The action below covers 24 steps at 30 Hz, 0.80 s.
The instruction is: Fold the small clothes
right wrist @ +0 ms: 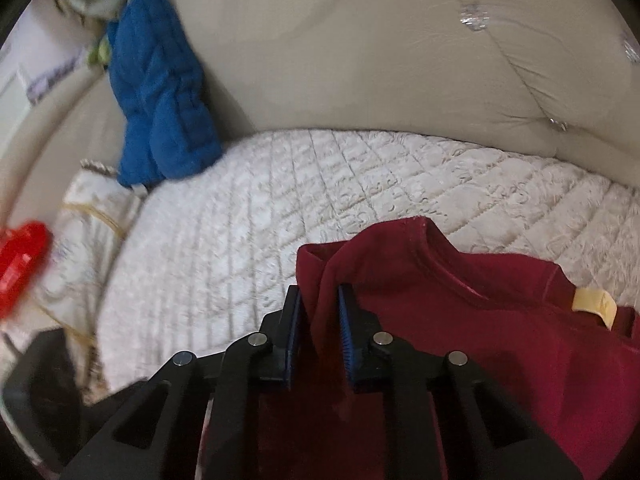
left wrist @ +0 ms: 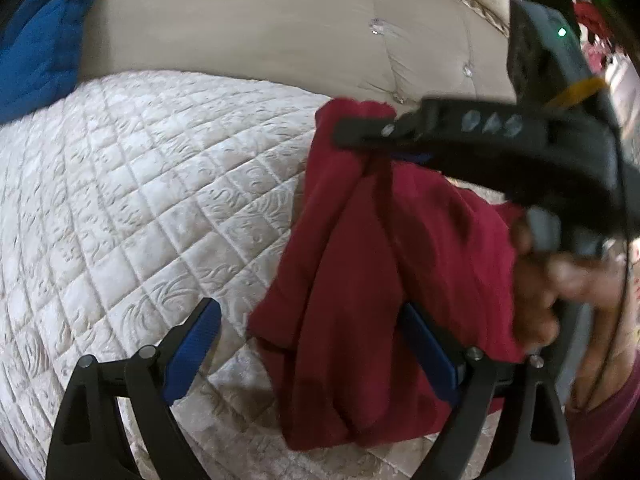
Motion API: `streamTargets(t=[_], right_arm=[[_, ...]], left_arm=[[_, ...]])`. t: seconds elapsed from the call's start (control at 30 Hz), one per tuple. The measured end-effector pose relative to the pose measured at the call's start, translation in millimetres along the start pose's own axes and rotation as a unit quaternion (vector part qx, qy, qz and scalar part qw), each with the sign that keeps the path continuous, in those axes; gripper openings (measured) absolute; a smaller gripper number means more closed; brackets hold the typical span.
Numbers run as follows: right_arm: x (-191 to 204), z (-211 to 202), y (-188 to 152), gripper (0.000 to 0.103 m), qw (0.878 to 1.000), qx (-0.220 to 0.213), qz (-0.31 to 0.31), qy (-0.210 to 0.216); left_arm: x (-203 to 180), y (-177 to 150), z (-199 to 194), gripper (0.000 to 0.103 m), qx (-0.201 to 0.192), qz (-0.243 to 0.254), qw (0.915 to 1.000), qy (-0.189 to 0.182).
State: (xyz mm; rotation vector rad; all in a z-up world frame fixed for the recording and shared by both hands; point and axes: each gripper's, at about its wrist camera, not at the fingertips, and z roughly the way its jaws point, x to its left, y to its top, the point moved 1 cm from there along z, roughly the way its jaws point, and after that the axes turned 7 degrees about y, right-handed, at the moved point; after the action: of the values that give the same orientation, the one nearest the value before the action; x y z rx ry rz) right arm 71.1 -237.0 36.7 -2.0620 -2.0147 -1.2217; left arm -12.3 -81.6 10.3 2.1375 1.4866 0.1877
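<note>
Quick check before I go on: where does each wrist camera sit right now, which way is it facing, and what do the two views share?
Left wrist: rides the open left gripper, looking across the quilted mattress at the hanging red shirt; the right gripper and the person's hand show.
Right wrist: rides the right gripper, shut on the shirt, facing the headboard and blue cloth.
Shared: shirt, mattress, headboard, blue cloth.
</note>
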Motion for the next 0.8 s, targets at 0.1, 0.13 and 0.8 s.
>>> streamTargets(t=[0.1,0.13,0.8], right_arm=[[-6,-14,3,0.0,1.0,-0.011,0.018,0.016],[-8,-18,3,0.0,0.999,-0.014,0.023,0.019],[6,16,11,0.044,0.996,0.073,0.026,-0.048]], left_arm=[[-5,0,3,0.071,0.0,0.004,0.9999,-0.011],[-4,0,2,0.062,-0.001,-0.006,0.9998,-0.02],[-29,-1,-43,0.035,-0.088,0.045,0.9927,-0.069]])
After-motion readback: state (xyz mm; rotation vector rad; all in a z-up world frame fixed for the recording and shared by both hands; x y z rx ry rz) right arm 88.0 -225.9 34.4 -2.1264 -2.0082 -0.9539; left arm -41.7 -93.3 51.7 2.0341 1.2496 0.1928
